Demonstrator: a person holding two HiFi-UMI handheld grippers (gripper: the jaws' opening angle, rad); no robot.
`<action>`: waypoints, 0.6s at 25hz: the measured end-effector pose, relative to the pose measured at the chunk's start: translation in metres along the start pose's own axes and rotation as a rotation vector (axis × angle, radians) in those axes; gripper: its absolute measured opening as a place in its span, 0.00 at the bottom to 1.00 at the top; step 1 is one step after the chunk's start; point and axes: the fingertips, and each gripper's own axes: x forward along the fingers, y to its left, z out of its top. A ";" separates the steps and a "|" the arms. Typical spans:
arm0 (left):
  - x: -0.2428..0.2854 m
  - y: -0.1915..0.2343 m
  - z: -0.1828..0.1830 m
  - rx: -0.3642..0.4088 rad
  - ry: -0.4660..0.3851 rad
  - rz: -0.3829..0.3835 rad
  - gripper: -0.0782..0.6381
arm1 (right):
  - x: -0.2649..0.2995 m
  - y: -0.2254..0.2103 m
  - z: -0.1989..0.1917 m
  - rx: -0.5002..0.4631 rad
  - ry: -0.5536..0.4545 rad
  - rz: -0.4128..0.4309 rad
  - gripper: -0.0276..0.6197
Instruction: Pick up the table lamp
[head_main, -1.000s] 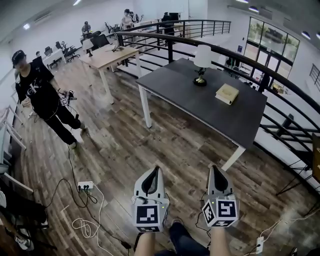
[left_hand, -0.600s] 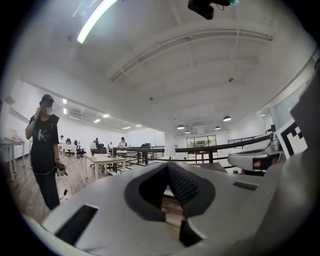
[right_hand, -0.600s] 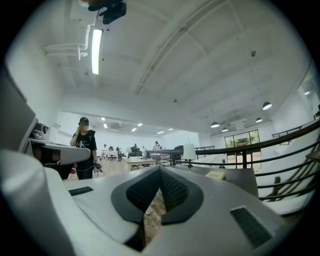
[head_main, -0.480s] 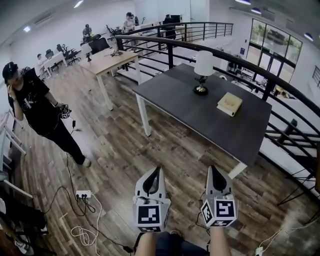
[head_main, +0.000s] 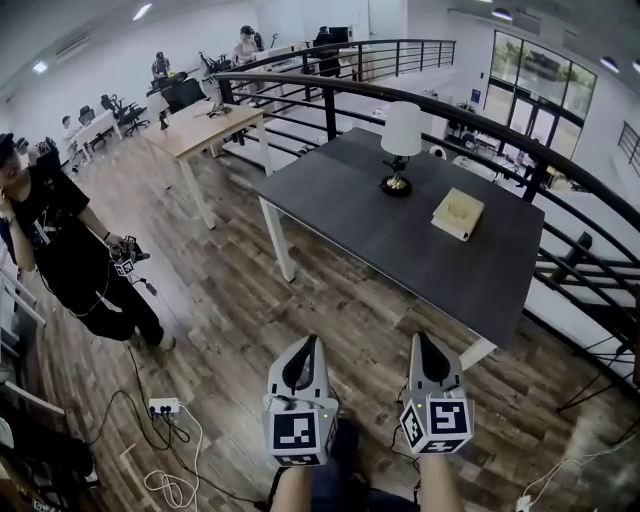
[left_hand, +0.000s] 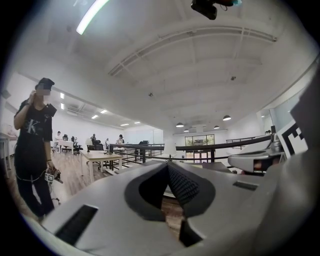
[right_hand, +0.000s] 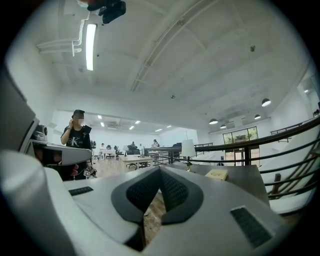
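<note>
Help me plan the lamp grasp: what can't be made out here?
White-shaded, brass-based table lamp: too small in the head view and right gripper view to show any cord or switch.
Tan flat block on the dark grey table: head view, book or box, too small to tell.
Table's far legs: head view, hidden by its top.

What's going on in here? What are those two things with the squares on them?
They are tools that a person holds, one in each hand. The left gripper and the right gripper are both shut and empty, out over the wooden floor. The table lamp stands untouched on the dark table ahead. Another person in black stands off to the left.
</note>
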 end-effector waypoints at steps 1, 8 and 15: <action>0.009 0.003 -0.001 -0.002 -0.002 -0.005 0.14 | 0.009 -0.002 0.000 -0.002 -0.001 -0.004 0.03; 0.083 0.028 -0.001 -0.006 -0.005 -0.053 0.14 | 0.077 -0.011 0.002 -0.008 0.002 -0.043 0.03; 0.159 0.062 0.006 -0.009 -0.005 -0.098 0.14 | 0.153 -0.018 0.010 -0.007 0.006 -0.084 0.03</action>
